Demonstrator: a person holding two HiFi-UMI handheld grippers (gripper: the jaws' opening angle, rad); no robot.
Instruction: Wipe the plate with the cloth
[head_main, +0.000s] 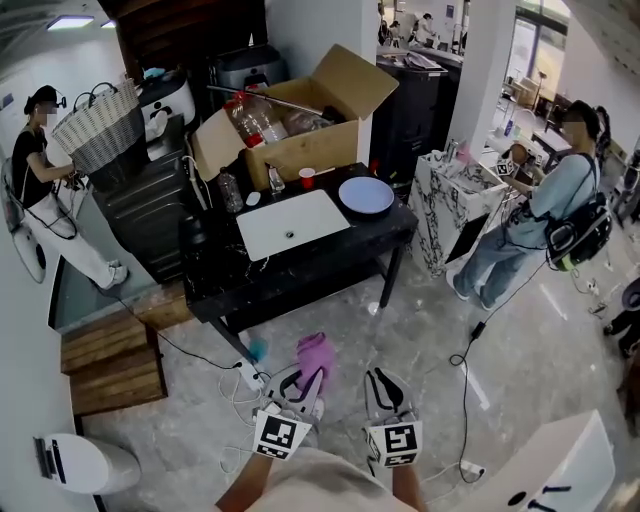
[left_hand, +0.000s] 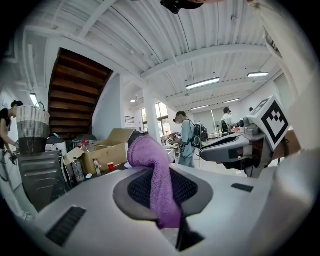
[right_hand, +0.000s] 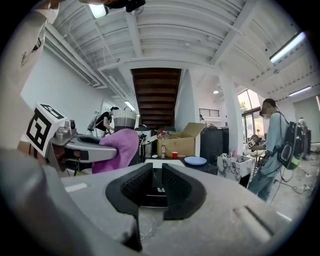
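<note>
Cloth (left_hand: 150, 170), purple, is hanging clamped between the left gripper's (head_main: 303, 380) jaws. The right gripper (right_hand: 157, 184), just beside it, is holding nothing, its jaws a narrow slit apart. The plate (head_main: 366, 195) is lying well ahead of both, on the black table (head_main: 300, 270).

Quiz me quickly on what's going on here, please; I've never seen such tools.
1. True or false: the left tool grips the purple fluffy cloth.
2. The round blue plate lies: A on the black table, B on the floor, C in the cardboard box?
3. What colour is the small cup near the plate?
Key: 1 true; 2 A; 3 red.
</note>
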